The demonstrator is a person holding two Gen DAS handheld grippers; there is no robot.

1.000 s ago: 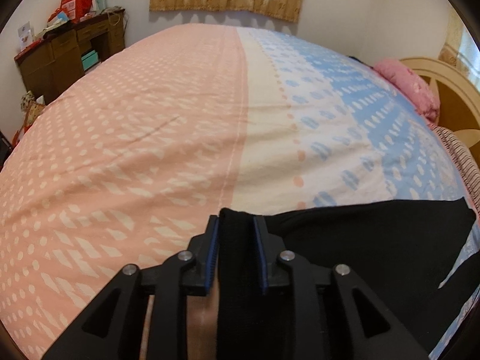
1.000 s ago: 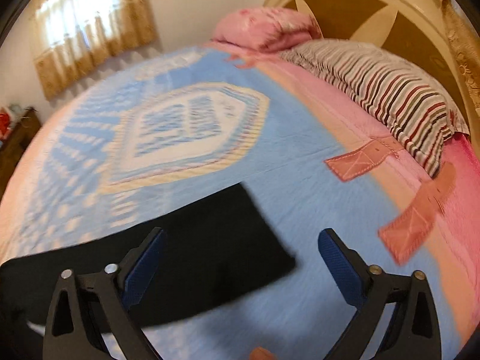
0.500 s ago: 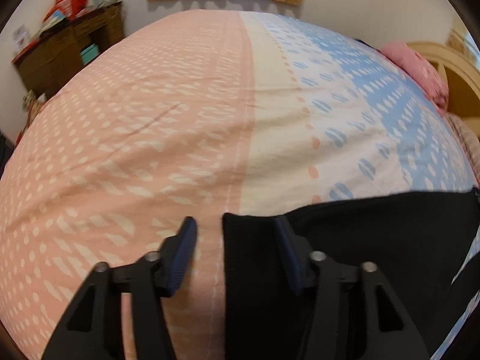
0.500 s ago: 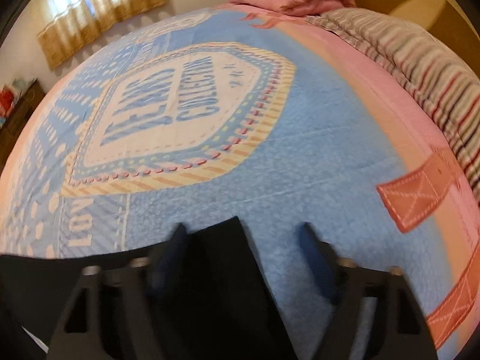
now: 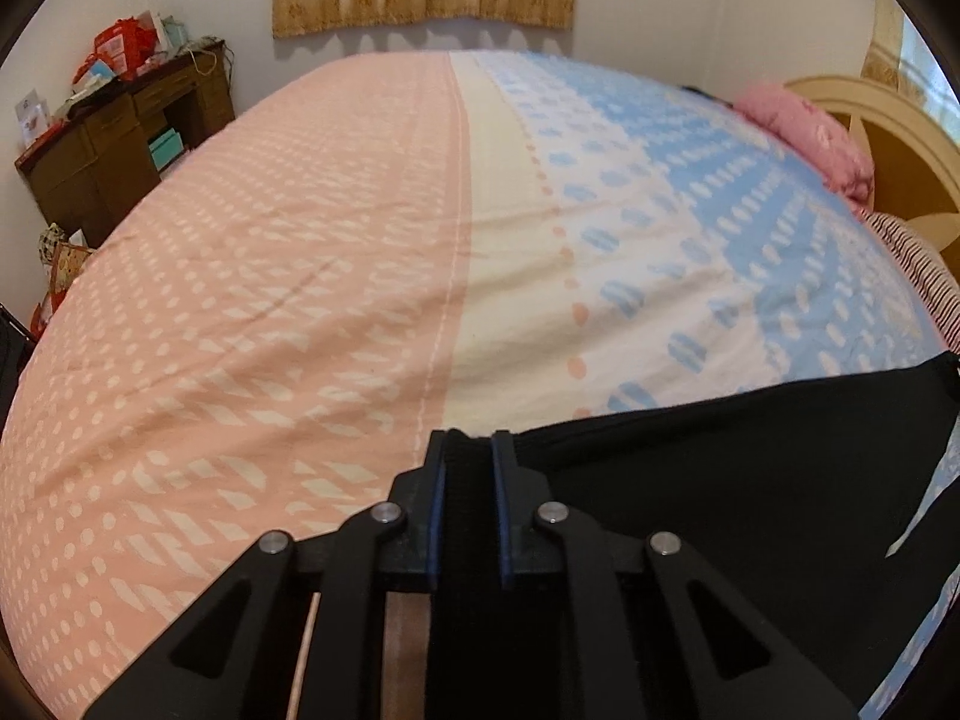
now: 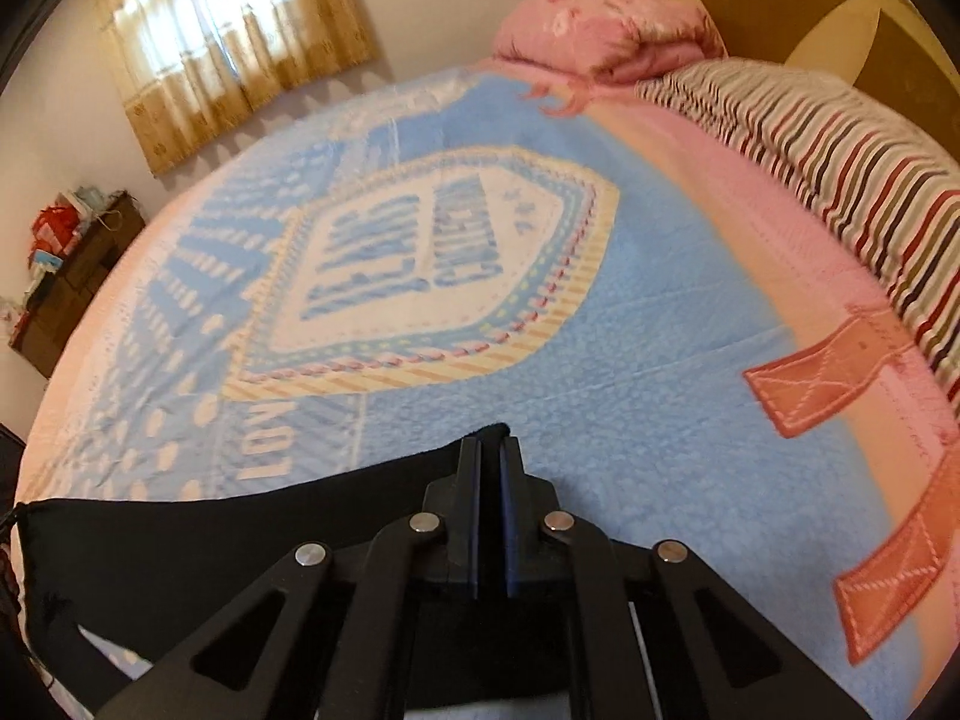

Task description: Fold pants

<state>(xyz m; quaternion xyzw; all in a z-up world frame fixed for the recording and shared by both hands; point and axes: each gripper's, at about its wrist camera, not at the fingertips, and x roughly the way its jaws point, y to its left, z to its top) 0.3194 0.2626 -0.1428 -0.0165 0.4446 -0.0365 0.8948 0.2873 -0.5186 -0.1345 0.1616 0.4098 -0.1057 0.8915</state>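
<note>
The left hand-held gripper (image 5: 467, 450) is pinching a thick black edge of the pants (image 5: 750, 480); the cloth fills the gap between its pads and runs out of frame below. The right hand-held gripper (image 6: 491, 450) is pressed together on another corner of the pants (image 6: 210, 540), only a sliver of cloth showing at its tips. The pants lie spread on the bed (image 5: 300, 270), their far end cut off. The bedspread lettering (image 6: 408, 252) is blurred.
</note>
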